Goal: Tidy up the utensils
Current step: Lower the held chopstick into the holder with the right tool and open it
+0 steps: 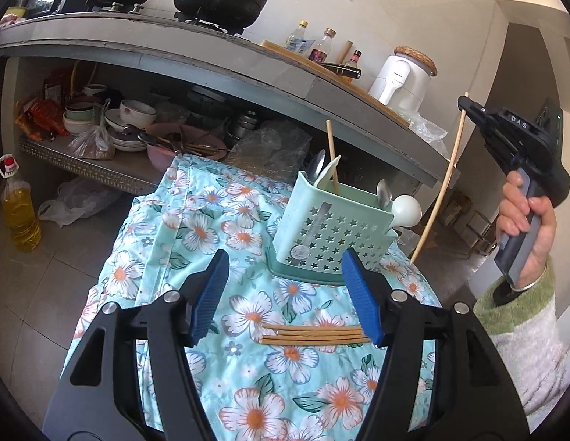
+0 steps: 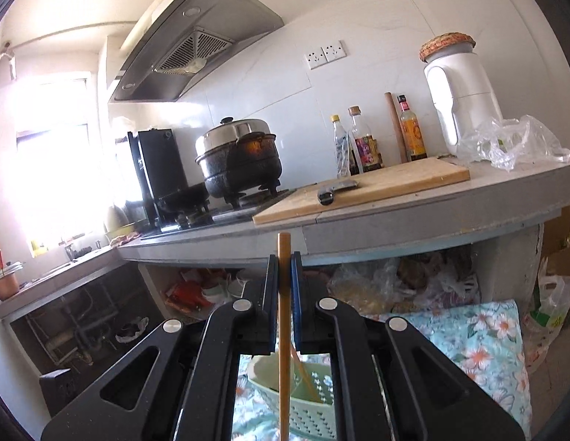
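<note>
A mint green utensil holder (image 1: 332, 228) with star holes stands on a floral cloth (image 1: 218, 220). It holds one chopstick (image 1: 332, 154), metal spoons and a white spoon (image 1: 406, 210). Several chopsticks (image 1: 314, 334) lie on the cloth between my left gripper's fingers. My left gripper (image 1: 285, 296) is open, just above them. My right gripper (image 2: 284, 279) is shut on a single chopstick (image 2: 284, 330), held upright above and to the right of the holder (image 2: 307, 404); it also shows in the left wrist view (image 1: 443, 183).
A grey counter (image 2: 413, 202) runs behind, with a cutting board (image 2: 377, 183), cleaver, bottles, a white appliance (image 2: 465, 103) and black pots (image 2: 241, 161). A shelf below holds bowls (image 1: 134, 114) and bags. An oil bottle (image 1: 20, 209) stands on the floor at left.
</note>
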Demonstrator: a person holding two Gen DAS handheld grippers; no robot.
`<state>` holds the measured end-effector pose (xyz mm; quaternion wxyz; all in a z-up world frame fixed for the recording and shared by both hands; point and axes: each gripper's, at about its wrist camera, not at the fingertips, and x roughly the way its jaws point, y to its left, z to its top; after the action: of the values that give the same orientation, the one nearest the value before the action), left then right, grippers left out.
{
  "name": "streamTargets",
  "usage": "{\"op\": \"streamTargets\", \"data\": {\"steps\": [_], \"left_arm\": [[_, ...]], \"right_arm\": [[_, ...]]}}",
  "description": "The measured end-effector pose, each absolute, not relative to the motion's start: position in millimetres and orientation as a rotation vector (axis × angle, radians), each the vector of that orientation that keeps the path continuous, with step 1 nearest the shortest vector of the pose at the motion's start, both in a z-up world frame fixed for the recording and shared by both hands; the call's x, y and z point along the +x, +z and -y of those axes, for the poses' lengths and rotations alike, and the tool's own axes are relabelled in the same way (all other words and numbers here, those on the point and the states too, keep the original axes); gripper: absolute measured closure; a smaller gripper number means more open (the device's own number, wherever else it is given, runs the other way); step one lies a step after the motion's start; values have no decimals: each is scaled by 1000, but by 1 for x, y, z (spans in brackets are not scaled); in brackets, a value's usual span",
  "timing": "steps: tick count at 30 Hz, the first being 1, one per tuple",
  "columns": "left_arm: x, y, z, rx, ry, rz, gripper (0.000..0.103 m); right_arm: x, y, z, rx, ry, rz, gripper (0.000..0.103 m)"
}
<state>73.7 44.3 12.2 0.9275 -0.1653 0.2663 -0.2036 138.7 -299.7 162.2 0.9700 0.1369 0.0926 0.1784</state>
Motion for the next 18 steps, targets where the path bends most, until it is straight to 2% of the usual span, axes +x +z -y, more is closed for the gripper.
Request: {"op": "streamTargets", "data": {"steps": [8, 18], "left_arm": [[68, 7, -61, -360, -377, -546, 43], [63, 2, -69, -371, -357, -553, 43]], "right_arm": [[190, 181, 293, 275, 274, -127, 96], [250, 134, 281, 204, 135, -201, 96]]}}
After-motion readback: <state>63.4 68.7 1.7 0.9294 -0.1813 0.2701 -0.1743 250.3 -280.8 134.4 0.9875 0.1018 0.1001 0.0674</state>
